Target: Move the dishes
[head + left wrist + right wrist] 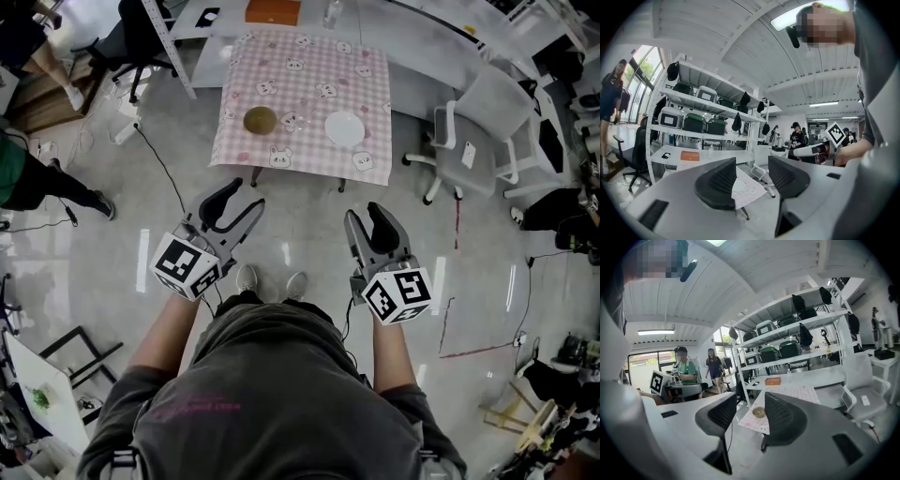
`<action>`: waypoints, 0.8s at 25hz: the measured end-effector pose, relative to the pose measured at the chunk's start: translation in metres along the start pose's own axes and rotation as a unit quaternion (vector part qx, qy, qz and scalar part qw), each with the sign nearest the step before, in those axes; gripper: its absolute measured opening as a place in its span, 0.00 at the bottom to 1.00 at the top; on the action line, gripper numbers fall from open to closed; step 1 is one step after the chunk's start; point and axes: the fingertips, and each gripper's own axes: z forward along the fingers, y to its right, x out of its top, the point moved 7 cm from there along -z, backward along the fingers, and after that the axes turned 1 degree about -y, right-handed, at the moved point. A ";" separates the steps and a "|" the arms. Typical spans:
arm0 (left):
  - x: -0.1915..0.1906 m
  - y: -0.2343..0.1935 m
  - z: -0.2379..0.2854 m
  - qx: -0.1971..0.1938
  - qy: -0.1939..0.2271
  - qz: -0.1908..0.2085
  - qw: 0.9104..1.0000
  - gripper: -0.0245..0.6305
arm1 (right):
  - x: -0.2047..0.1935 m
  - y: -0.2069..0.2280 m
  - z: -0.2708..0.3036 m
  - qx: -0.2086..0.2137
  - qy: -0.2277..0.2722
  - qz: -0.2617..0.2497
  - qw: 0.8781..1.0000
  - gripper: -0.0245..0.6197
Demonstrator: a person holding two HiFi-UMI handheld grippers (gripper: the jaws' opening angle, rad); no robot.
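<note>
On pink checked cloth (309, 75) sit a brown bowl (260, 119) and white plate (344, 128); left tongs (245, 196) and right tongs (366, 213) gape empty

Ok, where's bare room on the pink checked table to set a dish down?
The far half of the pink checked tablecloth is bare, behind the round brown bowl and the round white plate. The strip between those two is free but narrower. Only the near half is occupied. A grey office chair stands off the right side.
</note>
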 end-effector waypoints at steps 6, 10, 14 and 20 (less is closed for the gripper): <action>-0.002 0.009 0.014 0.010 -0.002 0.000 1.000 0.38 | 0.001 0.020 -0.003 0.003 0.001 0.001 1.000 0.31; -0.005 0.019 0.024 0.018 -0.005 0.000 1.000 0.38 | 0.000 0.035 -0.006 0.010 0.000 0.002 1.000 0.31; -0.009 0.034 0.034 0.027 -0.007 0.001 1.000 0.38 | -0.004 0.051 -0.013 0.018 -0.005 0.004 1.000 0.31; -0.015 0.052 0.047 0.038 -0.006 -0.003 0.999 0.38 | -0.009 0.076 -0.024 0.026 -0.009 0.008 1.000 0.31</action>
